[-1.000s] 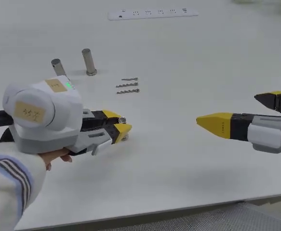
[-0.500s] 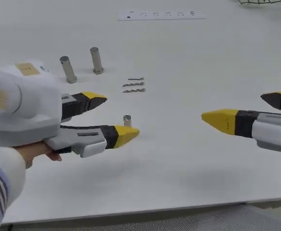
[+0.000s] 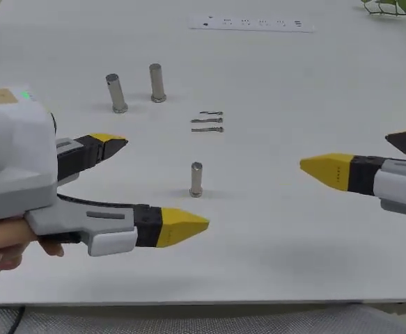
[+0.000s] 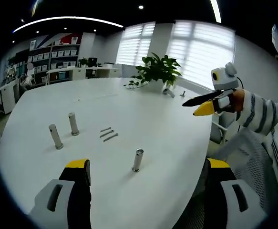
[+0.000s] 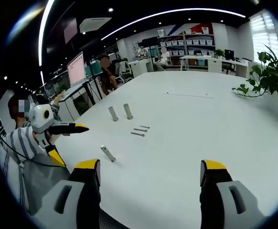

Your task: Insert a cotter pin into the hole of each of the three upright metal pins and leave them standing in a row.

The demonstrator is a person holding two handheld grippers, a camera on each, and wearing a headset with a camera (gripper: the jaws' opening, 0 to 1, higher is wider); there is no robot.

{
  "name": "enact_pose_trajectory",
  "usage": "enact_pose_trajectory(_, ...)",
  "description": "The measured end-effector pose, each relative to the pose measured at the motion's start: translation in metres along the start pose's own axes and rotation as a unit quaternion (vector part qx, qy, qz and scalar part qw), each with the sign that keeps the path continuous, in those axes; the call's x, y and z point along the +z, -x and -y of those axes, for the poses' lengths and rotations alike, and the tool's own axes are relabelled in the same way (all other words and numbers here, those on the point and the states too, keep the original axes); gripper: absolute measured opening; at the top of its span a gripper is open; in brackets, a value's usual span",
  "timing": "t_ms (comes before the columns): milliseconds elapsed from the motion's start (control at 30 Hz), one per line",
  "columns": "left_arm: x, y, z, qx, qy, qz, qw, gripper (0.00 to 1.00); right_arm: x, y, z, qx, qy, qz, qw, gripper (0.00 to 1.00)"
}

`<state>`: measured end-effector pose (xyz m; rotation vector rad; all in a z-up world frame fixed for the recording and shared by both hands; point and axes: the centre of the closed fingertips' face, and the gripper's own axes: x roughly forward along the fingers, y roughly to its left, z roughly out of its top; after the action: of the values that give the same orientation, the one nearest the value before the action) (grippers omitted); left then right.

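Three upright metal pins stand on the white table. One pin (image 3: 196, 179) (image 4: 138, 160) (image 5: 108, 153) stands alone near the front; two more pins (image 3: 115, 92) (image 3: 157, 83) stand side by side further back. Three cotter pins (image 3: 208, 121) (image 4: 107, 133) (image 5: 139, 131) lie loose in a small stack behind the front pin. My left gripper (image 3: 157, 184) (image 4: 146, 171) is open, just left of the front pin, holding nothing. My right gripper (image 3: 359, 156) (image 5: 146, 171) is open at the right, well away from the pins, with nothing in it.
A white power strip (image 3: 251, 23) lies at the table's far edge. A potted plant (image 4: 158, 71) (image 5: 272, 76) stands at the far corner. The table's front edge (image 3: 189, 303) runs just below the left gripper.
My left gripper has opened and let go of the front metal pin, which now stands upright alone. The gripper has drawn back to the left. The right gripper has barely moved.
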<state>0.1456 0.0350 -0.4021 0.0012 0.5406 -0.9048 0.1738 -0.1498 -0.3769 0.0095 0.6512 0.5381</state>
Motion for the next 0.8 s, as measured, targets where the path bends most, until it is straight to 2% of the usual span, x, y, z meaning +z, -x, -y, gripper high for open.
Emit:
enact_pose_trajectory(33, 0.0, 0.001, 0.0, 0.003, 0.001, 0.002, 1.0, 0.99, 0.0, -0.001, 0.0, 0.003, 0.007, -0.004, 1.0, 0.85)
enact_pose_trajectory(167, 0.0, 0.006, -0.001, 0.016, 0.01, 0.003, 0.9998, 0.99, -0.002, -0.009, 0.006, 0.011, 0.049, -0.046, 0.9977, 0.84)
enact_pose_trajectory(233, -0.001, 0.007, 0.0, 0.017, 0.016, -0.001, 0.9997, 0.99, -0.001, -0.014, 0.009, 0.017, 0.055, -0.061, 0.9965, 0.84)
enact_pose_trajectory(333, -0.003, 0.009, 0.004, 0.014, 0.019, -0.006, 0.9997, 0.99, 0.004, -0.021, 0.012, 0.022, 0.072, -0.068, 0.9948, 0.81)
enact_pose_trajectory(533, 0.001, 0.014, 0.011, 0.018, 0.021, 0.004, 0.9996, 0.99, 0.022, -0.043, 0.02, 0.038, 0.115, -0.087, 0.9889, 0.79)
enact_pose_trajectory(700, 0.008, 0.018, 0.015, 0.023, 0.019, 0.014, 0.9995, 0.99, 0.033, -0.062, 0.014, 0.065, 0.163, -0.107, 0.9787, 0.77)
enact_pose_trajectory(767, 0.01, 0.02, 0.014, 0.028, 0.017, 0.019, 0.9993, 0.99, 0.033, -0.071, 0.011, 0.075, 0.189, -0.123, 0.9713, 0.76)
enact_pose_trajectory(800, 0.011, 0.02, 0.014, 0.033, 0.026, 0.02, 0.9989, 0.99, 0.032, -0.076, 0.009, 0.082, 0.209, -0.133, 0.9655, 0.75)
